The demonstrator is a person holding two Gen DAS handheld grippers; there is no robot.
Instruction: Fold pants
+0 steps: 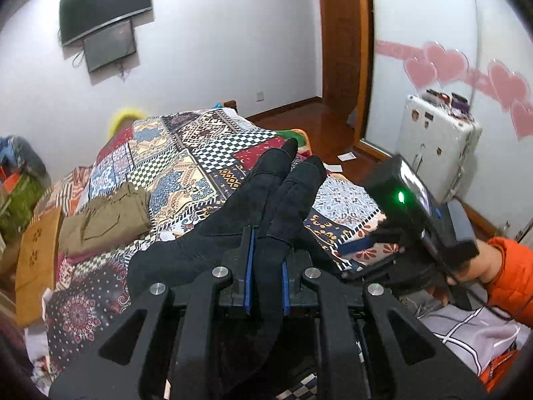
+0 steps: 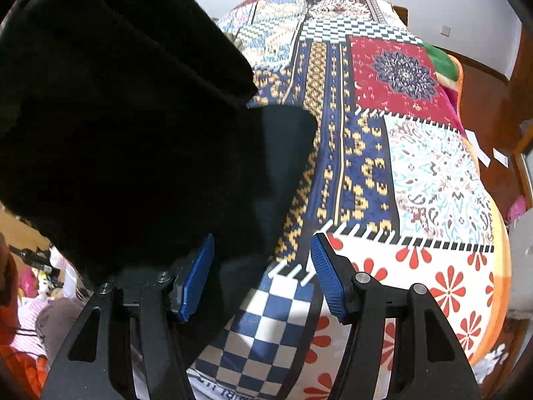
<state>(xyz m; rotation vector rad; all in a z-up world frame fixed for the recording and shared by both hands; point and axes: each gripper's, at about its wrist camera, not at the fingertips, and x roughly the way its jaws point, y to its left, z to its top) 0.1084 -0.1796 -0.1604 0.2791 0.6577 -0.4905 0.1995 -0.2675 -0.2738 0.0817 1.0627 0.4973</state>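
Observation:
Black pants [image 1: 266, 193] hang from my left gripper [image 1: 266, 273], whose blue pads are shut on a bunch of the fabric. Both legs stretch away over the patchwork bedspread [image 1: 186, 173], and their ends rest near the bed's far right edge. In the right wrist view the black pants [image 2: 126, 126] fill the left side. My right gripper [image 2: 263, 280] stands open just above the bedspread [image 2: 416, 173]. A fold of black cloth reaches in beside its left pad [image 2: 196, 276], but the pads do not press on it. The right tool's black housing [image 1: 416, 206] shows beside the pants, held by a hand in an orange sleeve [image 1: 509, 266].
Folded olive-brown pants [image 1: 106, 220] lie on the bed's left side, next to a brown paper bag [image 1: 36, 260]. A white suitcase [image 1: 436, 146] stands by the right wall on the wooden floor [image 1: 313, 120]. Loose clothes are piled at the far left [image 1: 20, 186].

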